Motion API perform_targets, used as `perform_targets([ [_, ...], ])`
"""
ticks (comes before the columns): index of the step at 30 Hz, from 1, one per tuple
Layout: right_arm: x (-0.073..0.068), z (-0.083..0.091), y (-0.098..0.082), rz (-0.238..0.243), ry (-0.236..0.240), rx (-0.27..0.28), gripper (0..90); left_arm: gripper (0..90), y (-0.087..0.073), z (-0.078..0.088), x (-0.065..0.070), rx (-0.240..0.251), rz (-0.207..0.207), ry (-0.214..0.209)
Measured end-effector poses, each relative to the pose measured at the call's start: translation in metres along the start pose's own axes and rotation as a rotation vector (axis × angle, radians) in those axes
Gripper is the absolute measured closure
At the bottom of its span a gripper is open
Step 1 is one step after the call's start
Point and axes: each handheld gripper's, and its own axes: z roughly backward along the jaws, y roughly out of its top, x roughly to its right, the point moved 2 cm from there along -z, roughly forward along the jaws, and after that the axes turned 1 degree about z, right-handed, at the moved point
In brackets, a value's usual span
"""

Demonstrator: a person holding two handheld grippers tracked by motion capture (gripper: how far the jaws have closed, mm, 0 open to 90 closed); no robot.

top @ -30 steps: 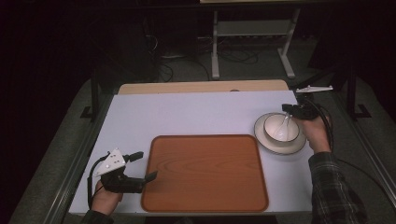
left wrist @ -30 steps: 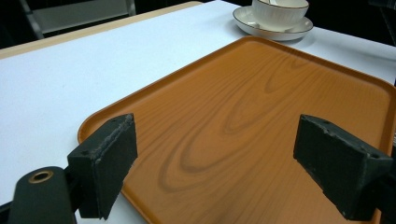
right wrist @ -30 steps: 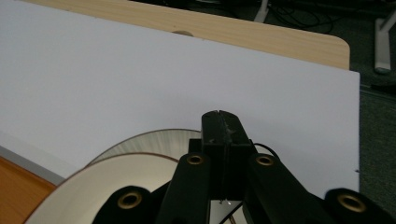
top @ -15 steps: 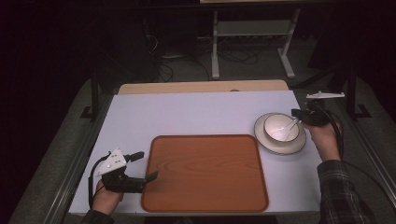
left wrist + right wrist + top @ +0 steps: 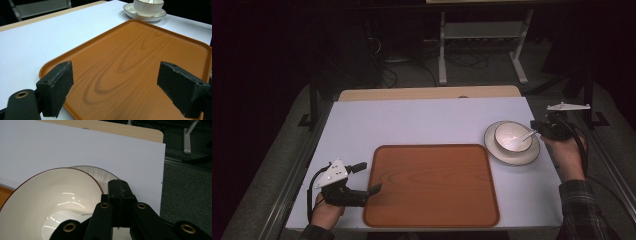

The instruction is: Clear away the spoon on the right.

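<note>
A white bowl [image 5: 512,136] with a brown rim stands on a white plate [image 5: 498,151] at the table's right side. A white spoon [image 5: 525,135] lies in the bowl with its handle over the right rim. My right gripper [image 5: 536,131] is shut on that handle just outside the rim. In the right gripper view the closed jaws [image 5: 119,186] sit above the bowl [image 5: 45,195] and the plate [image 5: 102,173]. My left gripper [image 5: 368,177] rests open at the left edge of the wooden tray [image 5: 432,185]. Its jaws [image 5: 115,92] stand wide over the tray [image 5: 130,65] with nothing between them.
The white table top [image 5: 412,125] has a bare wooden strip along its far edge [image 5: 427,93]. Beyond it stand a metal frame's legs [image 5: 443,60] and cables on the dark floor. The table's right edge runs close to my right hand [image 5: 569,155].
My right gripper has moved to the right, from above the bowl's middle to just beyond its right rim. The left gripper has stayed where it was.
</note>
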Motion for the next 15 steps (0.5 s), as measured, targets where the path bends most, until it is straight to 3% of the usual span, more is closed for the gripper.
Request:
perform_targets([
  [5,-0.003,0.006,-0.003,0.008,-0.009,-0.007,89.7,12.9,0.000,0.000,0.000,0.001,0.001,-0.001],
  [11,-0.006,0.013,0.001,0.009,-0.004,0.042,89.6,12.9,0.000,0.000,0.000,0.003,0.001,0.000],
  [12,-0.008,0.019,0.002,0.002,0.002,0.074,83.2,12.9,0.000,0.000,0.000,0.004,0.004,0.001],
  [14,-0.008,0.021,0.003,0.001,0.003,0.085,80.1,12.9,0.000,0.000,0.000,0.004,0.004,0.001],
  [15,-0.008,0.027,0.000,-0.013,-0.018,0.109,70.0,12.9,0.000,0.000,0.000,0.003,0.004,0.001],
])
